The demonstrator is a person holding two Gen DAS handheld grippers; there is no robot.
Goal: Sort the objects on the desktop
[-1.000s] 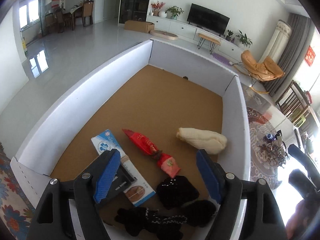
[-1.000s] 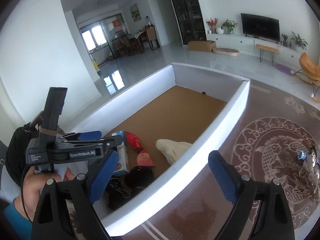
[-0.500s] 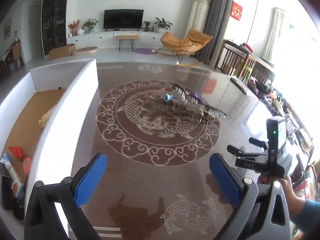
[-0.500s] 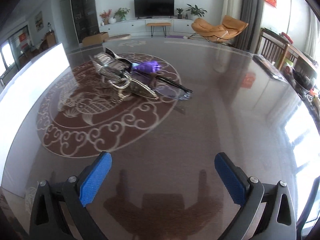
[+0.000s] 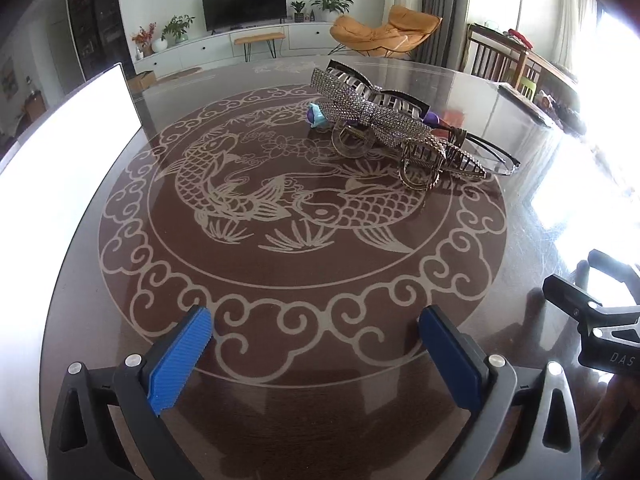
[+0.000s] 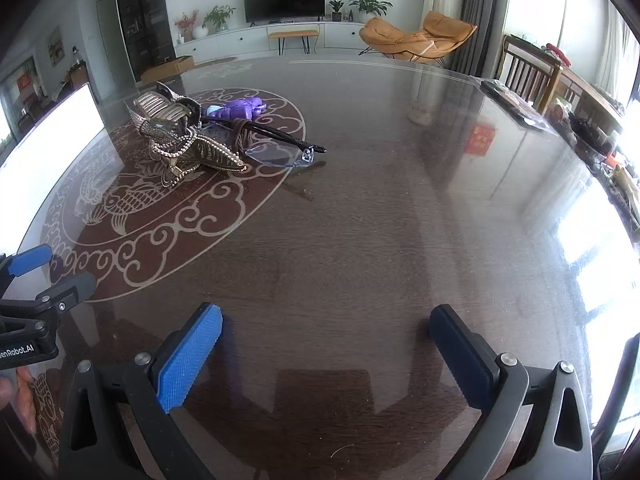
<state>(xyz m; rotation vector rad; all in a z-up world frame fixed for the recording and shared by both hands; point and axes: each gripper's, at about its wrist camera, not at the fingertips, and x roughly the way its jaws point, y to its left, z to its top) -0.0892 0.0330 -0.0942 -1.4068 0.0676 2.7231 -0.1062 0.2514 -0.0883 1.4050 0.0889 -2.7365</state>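
Two grippers angled steeply down over dark glass-topped table (image 6: 360,220), side by side, both empty. Left gripper (image 5: 316,344) wide apart, blue pads (image 5: 180,356) poised above cloud-scroll border of fish medallion (image 5: 280,208). Right gripper (image 6: 324,344) equally wide apart above bare glass, to the right of medallion. Well ahead of both, one heap on medallion's far side: rhinestone hair clip (image 5: 372,112) on top, metal claw clips (image 5: 424,160) beneath, eyeglasses (image 6: 280,148) jutting out to the right, purple toy (image 6: 236,110) behind. White box wall (image 5: 68,152) along table's left edge.
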